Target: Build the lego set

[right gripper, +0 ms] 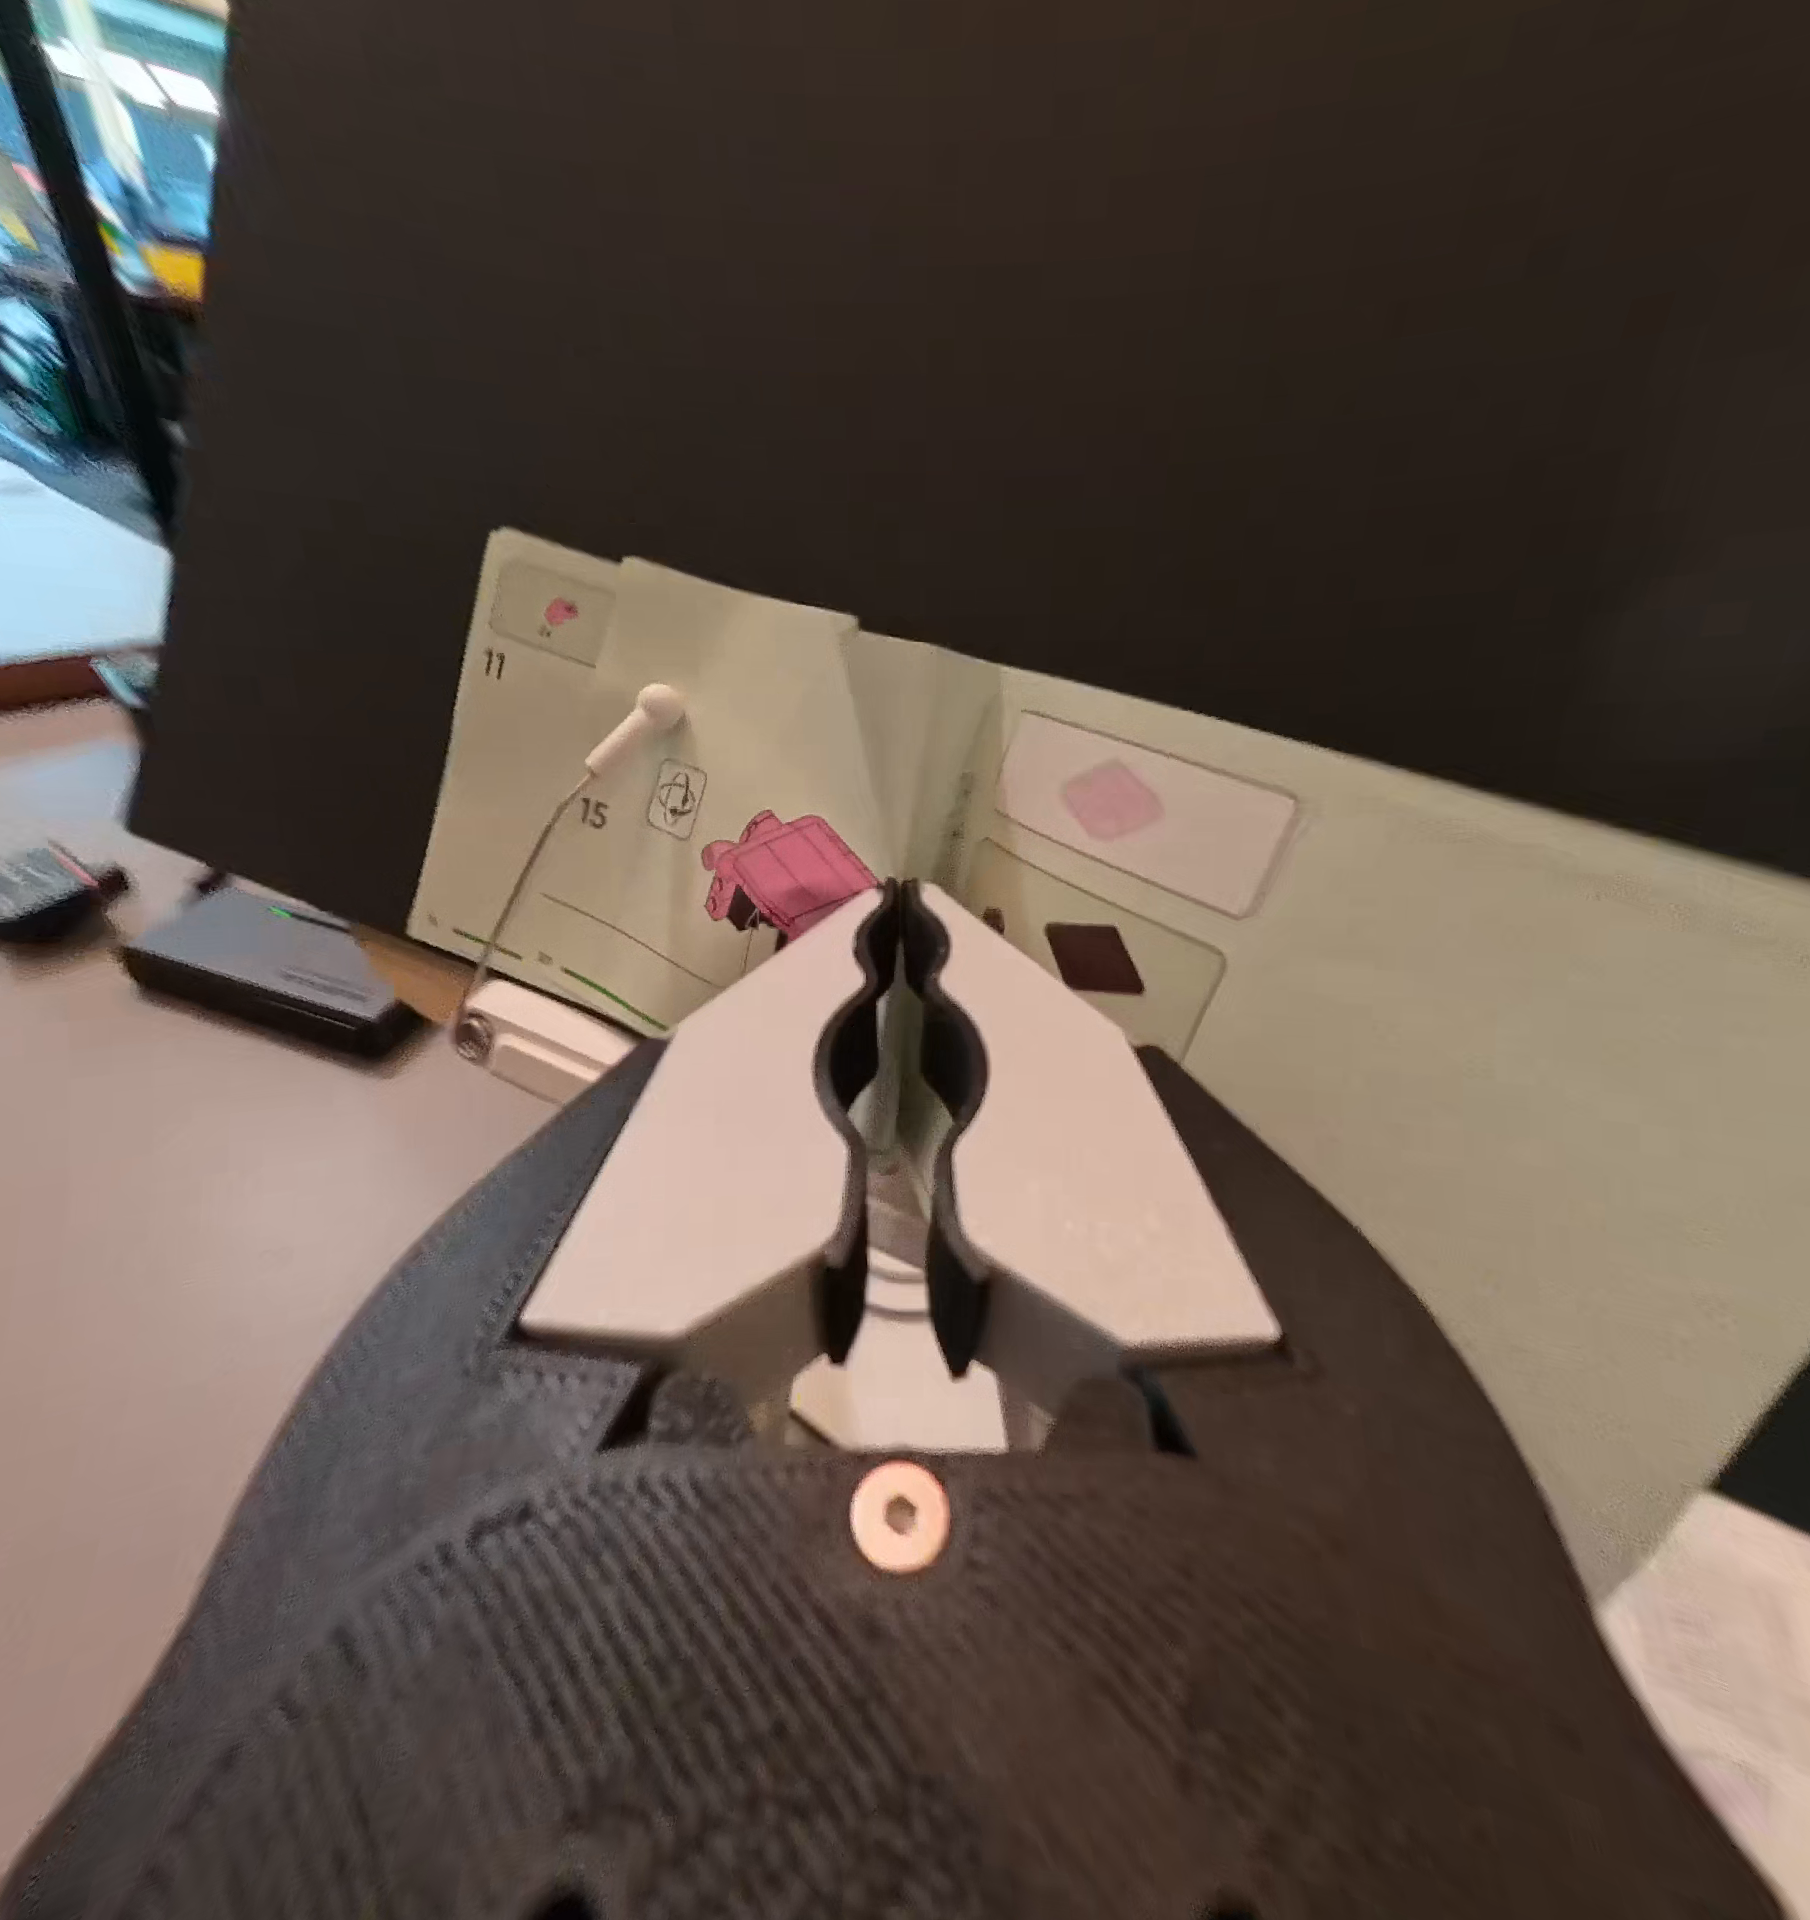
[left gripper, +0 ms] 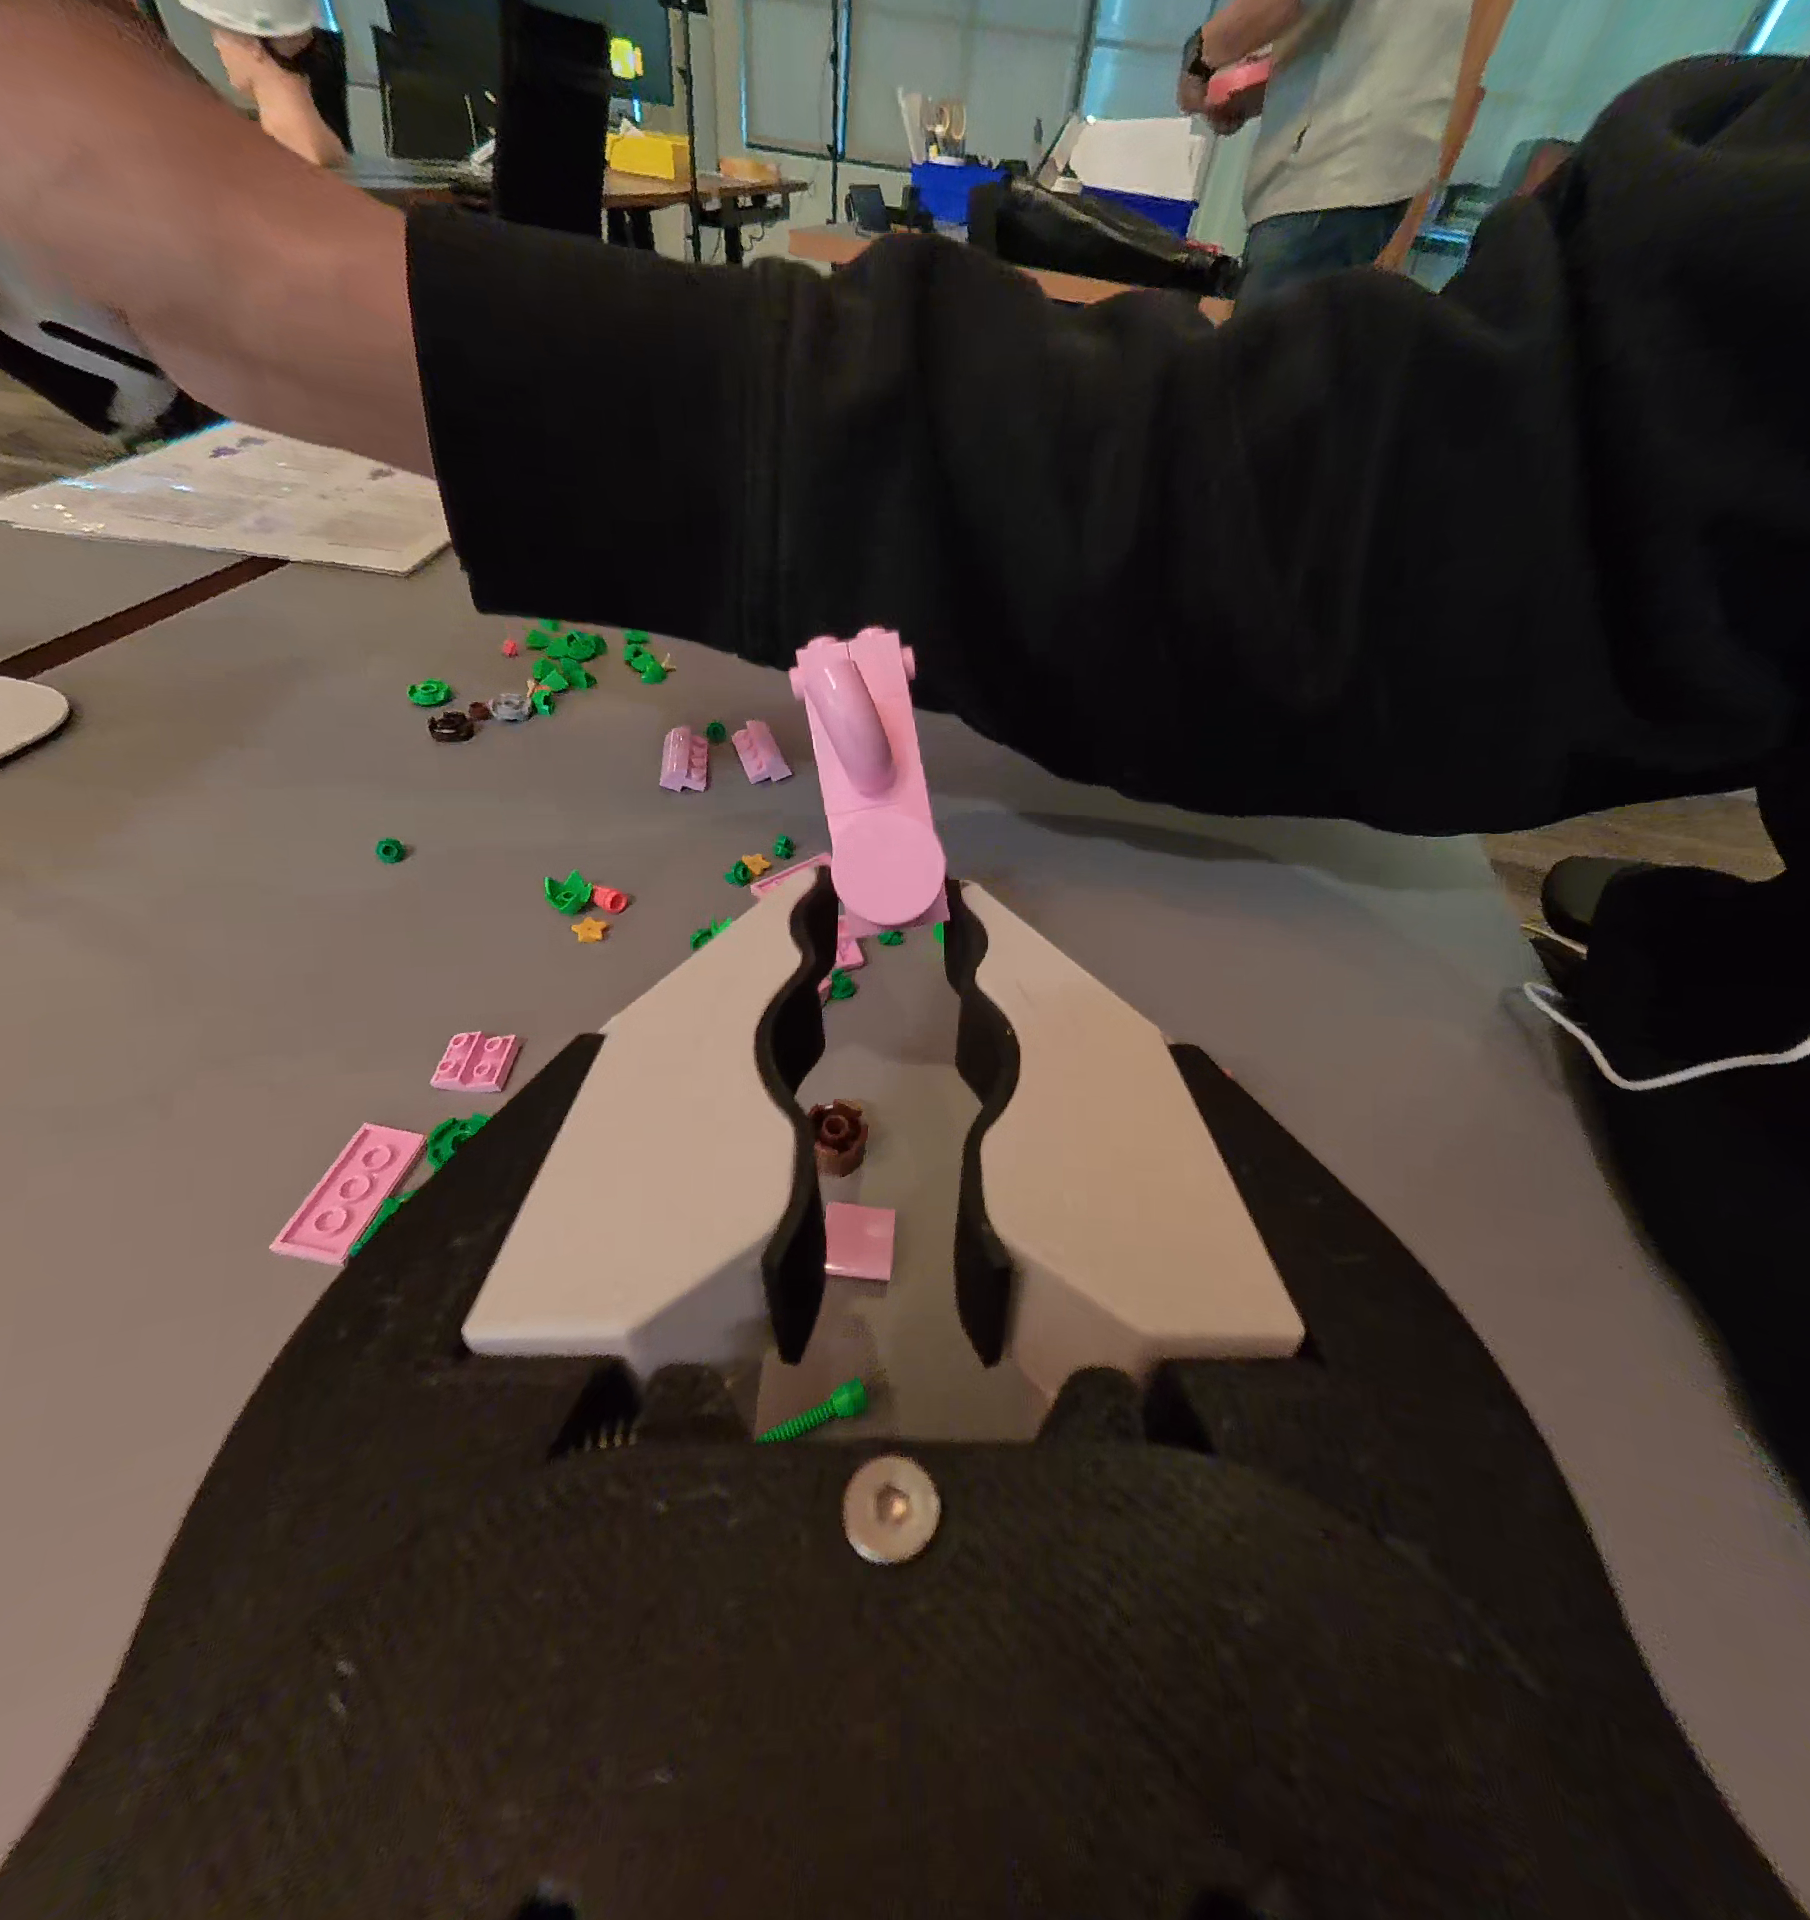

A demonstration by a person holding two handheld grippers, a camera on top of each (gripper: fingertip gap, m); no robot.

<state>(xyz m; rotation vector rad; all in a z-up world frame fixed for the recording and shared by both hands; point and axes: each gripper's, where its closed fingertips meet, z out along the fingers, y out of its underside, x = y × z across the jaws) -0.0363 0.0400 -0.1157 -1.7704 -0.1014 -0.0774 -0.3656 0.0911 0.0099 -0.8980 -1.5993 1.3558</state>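
Pink lego assembly (left gripper: 873, 790) stands clamped at its lower end between the tips of the left gripper (left gripper: 888, 902), tilting slightly left as it rises, with a lilac curved piece on its face and a round pink tile below that. Under the parted rear of the fingers lie a brown round stud (left gripper: 836, 1135), a small pink square tile (left gripper: 859, 1241) and a green screw-like piece (left gripper: 818, 1415) on the grey table (left gripper: 205, 935). Farther left sit pink plates (left gripper: 348, 1193) and scattered green pieces (left gripper: 566, 665). A black sleeve (left gripper: 1088, 520) crosses the view above the assembly.

The right gripper (right gripper: 901, 891) has its jaws together at the tips, which meet at the centre fold of the open instruction booklet (right gripper: 1400, 987); whether they pinch a page is hard to tell through the blur. The booklet leans against a dark panel (right gripper: 984, 312). To the left are a white cable plug (right gripper: 639, 727) resting on the page and a black box (right gripper: 267, 971) on the desk.
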